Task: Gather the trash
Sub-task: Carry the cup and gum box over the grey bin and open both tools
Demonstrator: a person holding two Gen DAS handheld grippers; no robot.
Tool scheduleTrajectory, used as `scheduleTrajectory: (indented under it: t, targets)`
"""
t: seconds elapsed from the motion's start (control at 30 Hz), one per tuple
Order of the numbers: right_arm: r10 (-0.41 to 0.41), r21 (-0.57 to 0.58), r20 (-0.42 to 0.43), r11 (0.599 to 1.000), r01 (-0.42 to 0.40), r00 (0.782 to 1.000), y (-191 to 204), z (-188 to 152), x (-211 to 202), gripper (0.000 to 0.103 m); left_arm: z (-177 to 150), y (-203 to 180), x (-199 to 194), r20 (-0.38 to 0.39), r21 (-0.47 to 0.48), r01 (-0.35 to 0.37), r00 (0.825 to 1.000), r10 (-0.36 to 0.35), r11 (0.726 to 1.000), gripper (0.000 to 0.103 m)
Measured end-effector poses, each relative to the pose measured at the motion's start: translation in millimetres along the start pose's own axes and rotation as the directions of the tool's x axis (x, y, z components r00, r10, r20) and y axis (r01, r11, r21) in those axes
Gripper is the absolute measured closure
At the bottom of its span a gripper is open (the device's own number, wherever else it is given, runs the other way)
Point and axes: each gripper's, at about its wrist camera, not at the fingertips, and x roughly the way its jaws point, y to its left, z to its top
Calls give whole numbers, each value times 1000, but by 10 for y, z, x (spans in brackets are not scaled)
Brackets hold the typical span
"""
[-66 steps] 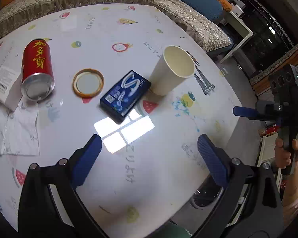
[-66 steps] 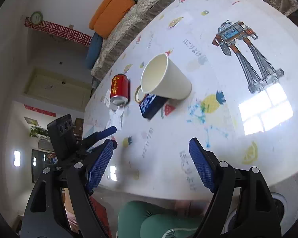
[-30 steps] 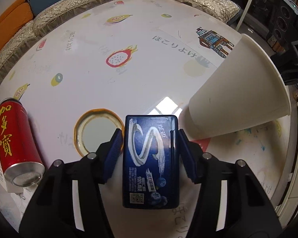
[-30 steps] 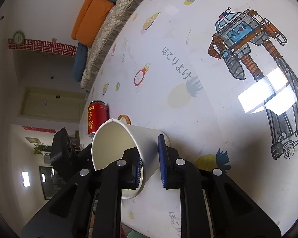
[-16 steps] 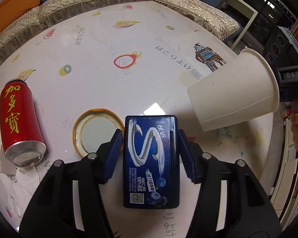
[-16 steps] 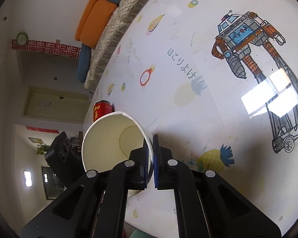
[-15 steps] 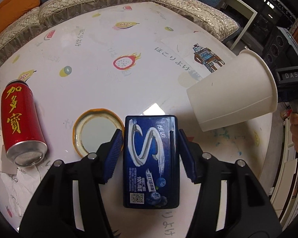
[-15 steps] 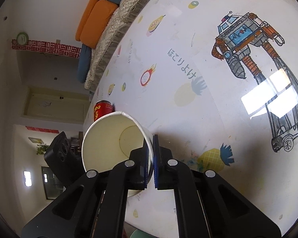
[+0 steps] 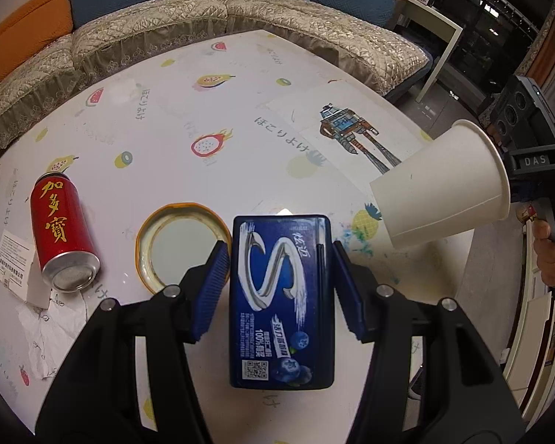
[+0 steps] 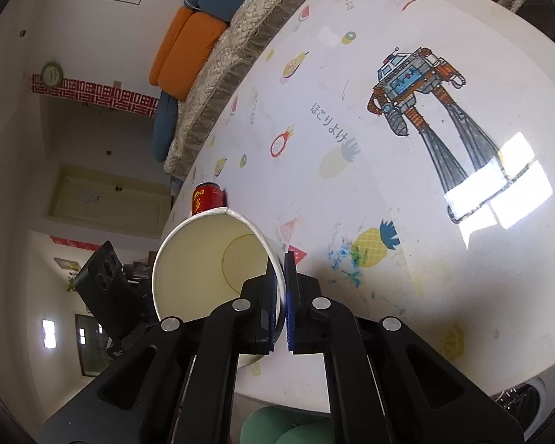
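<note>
My left gripper (image 9: 279, 285) is shut on a dark blue gum box (image 9: 281, 296), which hangs flat above the patterned table (image 9: 240, 137). My right gripper (image 10: 282, 288) is shut on the rim of a white paper cup (image 10: 207, 270), one pad inside and one outside. In the left wrist view the cup (image 9: 440, 188) is lifted and tilted at the right, with a person's hand (image 9: 551, 255) on the gripper's handle. On the table lie a red drink can (image 9: 61, 235), a round orange-rimmed lid (image 9: 181, 246) and crumpled paper (image 9: 48, 318).
A quilted sofa (image 9: 203, 18) with blue and orange cushions curves round the table's far side. A white label card (image 9: 13, 259) lies by the can. A robot drawing (image 10: 418, 88) is on the tabletop. A green stool (image 10: 288, 427) stands below the table's near edge.
Both grippers have risen with their loads. The gum box has left the table beside the lid. The cup has come off the table and moved right; the right pads closed tighter on its rim.
</note>
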Motion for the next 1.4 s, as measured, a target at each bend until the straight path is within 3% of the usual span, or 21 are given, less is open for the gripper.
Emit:
scheduleTrajectory:
  t: [0.3,0.53,0.73,0.97,1.4]
  targets:
    - [-7,9,62,1000,6,998,-164,-497,-626,98,-90,-573,-255,24,68,38,999,-39,997,50]
    - [-24,73,119,997,16,993,-528,-1100,-1181,98,-301,-1199,-344,18,110,127,991,-129,986,50]
    - [-51,153,173,988,24,984,-900,-1644,-1598,98,-613,-1784,-224,-34,137,240,971,-237,961,50]
    - [-64,245,215,970,10,975,-1307,-2201,-1878,98,-972,-2295,-4,-111,150,323,944,-309,934,50]
    - [-73,336,229,942,-8,971,-1836,-2686,-1989,98,-1220,-2765,252,-195,174,388,915,-354,905,50]
